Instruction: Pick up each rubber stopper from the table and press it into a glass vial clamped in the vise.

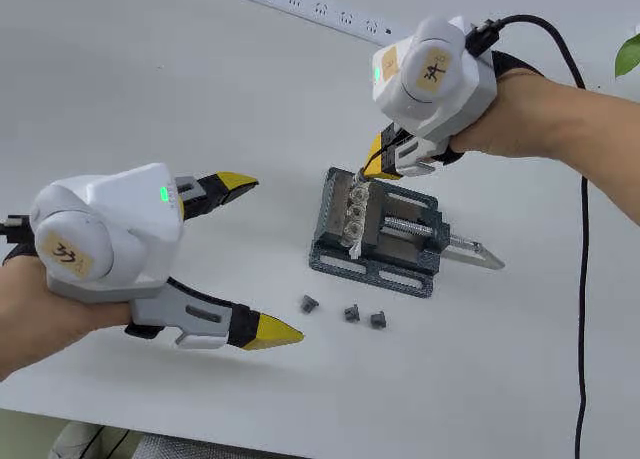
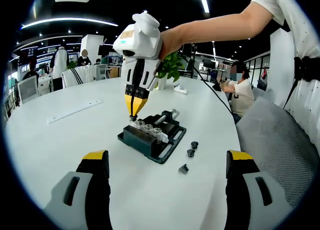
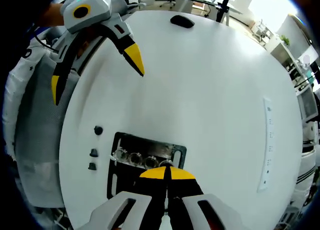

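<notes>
Fingers (image 3: 152, 174) of the right gripper (image 1: 368, 171) are pressed together, tips pointing down over the far end of the vise (image 1: 385, 264). In the left gripper view a small dark piece shows at their tips, which I take for a rubber stopper (image 2: 132, 118) pinched there. It sits right at the mouth of the end vial in the row of glass vials (image 2: 149, 128) clamped in the vise. Whether it has entered the mouth I cannot tell. The left gripper (image 1: 262, 257) hangs well apart to the side, its fingers (image 1: 270, 331) spread wide and holding nothing. Three loose stoppers (image 1: 351, 313) lie on the white surface (image 1: 150, 79) just beside the vise's near edge.

The likely trouble is an off-centre press. If the stopper meets the rim at a tilt, it may cock sideways and either jam half-seated or squirt out of the pinch. A sideways load on the thin glass could also chip or crack the rim. The vials stand close together, so the yellow tips could knock the neighbouring one on the way down. Nothing visible fastens the vise to the surface, and the left gripper is not steadying it, so a hard push could make it slide or tip.
</notes>
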{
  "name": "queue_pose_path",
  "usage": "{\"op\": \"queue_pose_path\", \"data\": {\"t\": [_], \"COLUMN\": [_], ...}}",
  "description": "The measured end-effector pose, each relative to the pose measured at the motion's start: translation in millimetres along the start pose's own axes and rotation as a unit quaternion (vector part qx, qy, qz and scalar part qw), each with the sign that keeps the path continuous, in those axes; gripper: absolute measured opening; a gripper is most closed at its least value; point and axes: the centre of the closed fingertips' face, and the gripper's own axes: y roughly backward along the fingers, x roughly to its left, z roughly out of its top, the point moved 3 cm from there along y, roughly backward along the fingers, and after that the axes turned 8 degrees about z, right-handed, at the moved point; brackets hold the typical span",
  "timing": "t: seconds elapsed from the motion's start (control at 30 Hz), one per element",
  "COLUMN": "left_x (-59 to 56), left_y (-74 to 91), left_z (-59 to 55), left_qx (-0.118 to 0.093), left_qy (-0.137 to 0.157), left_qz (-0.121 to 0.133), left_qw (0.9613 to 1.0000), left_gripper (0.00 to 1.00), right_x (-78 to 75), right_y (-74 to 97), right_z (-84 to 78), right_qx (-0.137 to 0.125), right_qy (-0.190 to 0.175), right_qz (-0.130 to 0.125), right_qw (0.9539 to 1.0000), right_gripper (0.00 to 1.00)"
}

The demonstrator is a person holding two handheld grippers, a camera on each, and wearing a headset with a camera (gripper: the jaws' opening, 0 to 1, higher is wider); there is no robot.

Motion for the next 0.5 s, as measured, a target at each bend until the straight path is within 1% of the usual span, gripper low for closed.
{"op": "queue_pose_path", "data": {"t": [0.17, 0.23, 0.3, 0.4, 0.5], "left_x": [-0.7, -1.4, -1.6, -0.2, -0.8], "left_y": [-1.7, -1.9, -1.5, -1.6, -1.5], "left_z": [1.2, 2.6, 3.5, 3.5, 3.9], "left_qx": [-0.001, -0.001, -0.001, -0.003, -0.002], "left_qy": [-0.002, -0.005, -0.005, -0.004, -0.007], "left_qz": [-0.002, -0.003, -0.003, -0.002, -0.002], "left_qw": [1.0, 1.0, 1.0, 1.0, 1.0], "left_gripper": [0.97, 0.97, 0.97, 0.97, 0.97], "right_x": [0.9, 0.6, 1.4, 2.1, 0.6], "right_y": [0.5, 1.1, 1.4, 0.9, 1.2], "right_z": [1.4, 0.8, 0.7, 0.3, -0.4], "right_qx": [0.0, -0.004, -0.011, -0.007, -0.003], "right_qy": [0.004, 0.001, -0.01, -0.003, -0.006], "right_qz": [-0.008, -0.01, -0.01, -0.014, -0.012], "right_qw": [1.0, 0.9999, 0.9998, 0.9999, 0.9999], "right_gripper": [0.0, 0.0, 0.0, 0.0, 0.0]}}
